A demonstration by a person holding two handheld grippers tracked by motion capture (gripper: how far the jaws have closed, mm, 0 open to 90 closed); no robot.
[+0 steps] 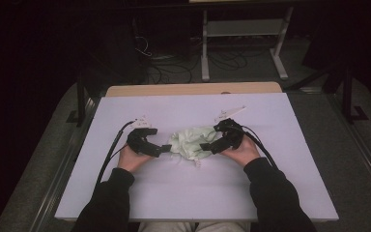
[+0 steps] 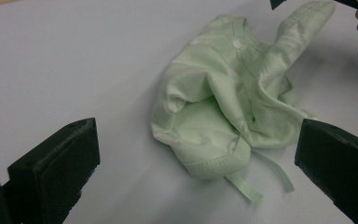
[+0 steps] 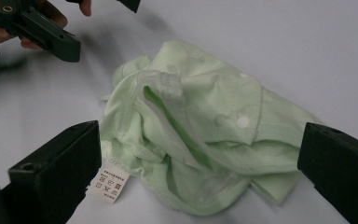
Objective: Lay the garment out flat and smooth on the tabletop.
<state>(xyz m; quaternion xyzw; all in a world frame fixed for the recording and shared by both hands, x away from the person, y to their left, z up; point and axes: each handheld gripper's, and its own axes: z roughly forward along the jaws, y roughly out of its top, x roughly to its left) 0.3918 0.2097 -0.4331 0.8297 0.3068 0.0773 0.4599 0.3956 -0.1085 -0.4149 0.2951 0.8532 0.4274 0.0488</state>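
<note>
The crumpled pale green garment [image 1: 191, 141] lies in a heap near the middle of the white table [image 1: 270, 193], right between your two hands. Your left gripper [image 1: 165, 149] sits just beside its left edge, and your right gripper [image 1: 206, 146] just beside its right edge — both angled inward toward the cloth.

In the left gripper view, your jaws stand wide apart with the garment [image 2: 223, 107] lying between and beyond them; nothing is clamped. A narrow tie strip [image 2: 247, 186] trails from the heap's near edge onto the table. One fold of cloth rises toward the top right of that view, where the other gripper's jaw tips appear — it may be lifted by them, but the frame cuts that off and you cannot tell.

In the right gripper view, your jaws are likewise spread, the garment [image 3: 200, 135] between them, not gripped. A small white label [image 3: 112, 184] with printed characters hangs out next to the left-hand jaw, and a white snap [image 3: 243, 122] shows on the upper fold.
</note>
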